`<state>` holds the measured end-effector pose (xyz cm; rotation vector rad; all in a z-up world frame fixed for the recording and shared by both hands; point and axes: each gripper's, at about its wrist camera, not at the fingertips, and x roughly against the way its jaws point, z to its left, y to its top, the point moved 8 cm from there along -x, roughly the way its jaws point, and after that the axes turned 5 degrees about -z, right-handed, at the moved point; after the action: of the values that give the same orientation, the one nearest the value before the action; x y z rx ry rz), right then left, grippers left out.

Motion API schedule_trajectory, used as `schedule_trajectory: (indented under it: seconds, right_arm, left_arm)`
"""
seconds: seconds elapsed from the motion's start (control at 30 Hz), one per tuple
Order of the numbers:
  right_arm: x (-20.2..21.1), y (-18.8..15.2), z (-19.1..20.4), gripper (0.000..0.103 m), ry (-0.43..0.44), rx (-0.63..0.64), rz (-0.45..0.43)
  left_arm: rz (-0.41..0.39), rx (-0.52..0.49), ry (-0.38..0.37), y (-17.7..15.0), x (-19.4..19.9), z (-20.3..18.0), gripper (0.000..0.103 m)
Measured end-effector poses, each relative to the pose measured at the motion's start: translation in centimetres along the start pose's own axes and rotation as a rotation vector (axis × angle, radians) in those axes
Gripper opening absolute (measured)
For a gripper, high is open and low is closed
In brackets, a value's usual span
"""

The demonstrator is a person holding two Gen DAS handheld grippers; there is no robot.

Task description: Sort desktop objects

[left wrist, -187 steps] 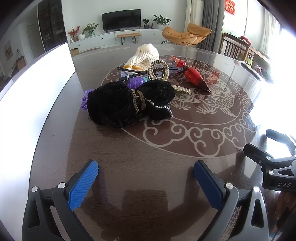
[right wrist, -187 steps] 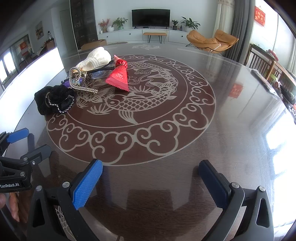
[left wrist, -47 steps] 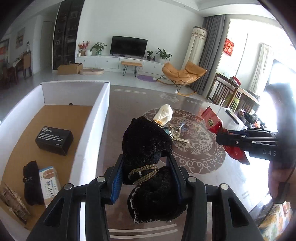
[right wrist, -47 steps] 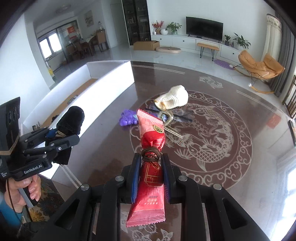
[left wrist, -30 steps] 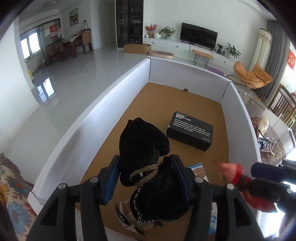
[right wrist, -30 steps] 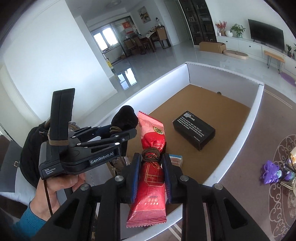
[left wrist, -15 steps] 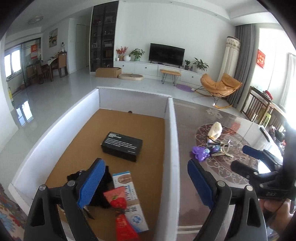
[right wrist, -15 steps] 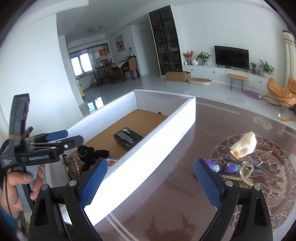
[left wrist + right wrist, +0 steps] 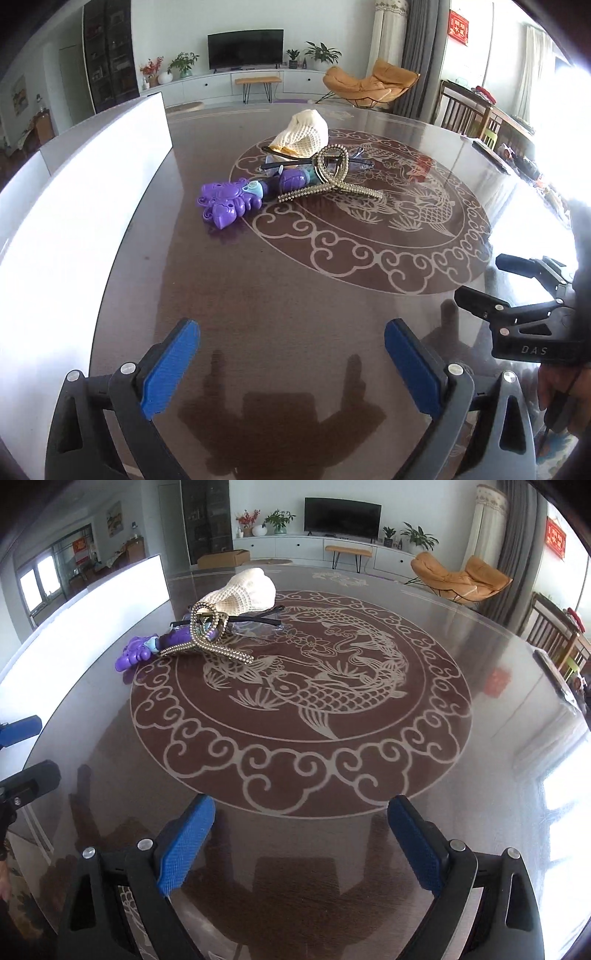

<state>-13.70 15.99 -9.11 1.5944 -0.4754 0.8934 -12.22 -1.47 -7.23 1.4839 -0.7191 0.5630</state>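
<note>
A dark glossy surface point(image 9: 480, 664) with a pale carp-and-cloud inlay point(image 9: 306, 694) fills the foreground. Beyond its far edge a black television point(image 9: 341, 511) hangs on a white wall above a low white cabinet point(image 9: 295, 548) with potted plants point(image 9: 279, 518). An orange lounge chair point(image 9: 461, 578) stands by grey curtains point(image 9: 513, 546); daylight glares from the right.

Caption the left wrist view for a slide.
Open left gripper over the patterned table, facing a purple toy, beaded hair clip and knitted pouch.
</note>
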Motion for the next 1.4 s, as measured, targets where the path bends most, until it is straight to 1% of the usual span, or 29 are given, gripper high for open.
schedule_trajectory:
  seconds: [0.03,0.13,0.23,0.3,0.37,0.47,1.4]
  right_arm:
    - [0.0,-0.1,-0.1,0.095,0.0,-0.005,-0.002]
    - [-0.1,-0.1,-0.2,0.095,-0.004,-0.018,-0.018]
    - [0.1,-0.1,-0.2,0.096,-0.012,-0.024,-0.017]
    - [-0.3,-0.2,-0.5,0.103,-0.018,-0.036,-0.005]
    - [-0.4,-0.2,-0.4,0.103,-0.02,-0.035,-0.007]
    - [-0.4,-0.2,-0.3,0.103,-0.02,-0.035,-0.007]
    - [-0.4,-0.2,-0.4,0.103,-0.02,-0.035,-0.007]
  left_arm:
    - [-0.006,0.001,0.001,0.3,-0.5,-0.1,0.102]
    - [-0.005,-0.019,0.04,1.2,-2.0,-0.1,0.102]
    - [0.009,-0.018,0.041,1.3,-3.1,0.1,0.102]
    - [0.033,-0.008,0.034,1.0,-3.5,0.4,0.102]
    - [0.031,-0.004,0.03,1.0,-3.5,0.4,0.102]
    - [0.042,-0.029,0.051,0.8,-3.6,0.1,0.103]
    - [0.045,-0.026,0.049,0.8,-3.5,0.2,0.103]
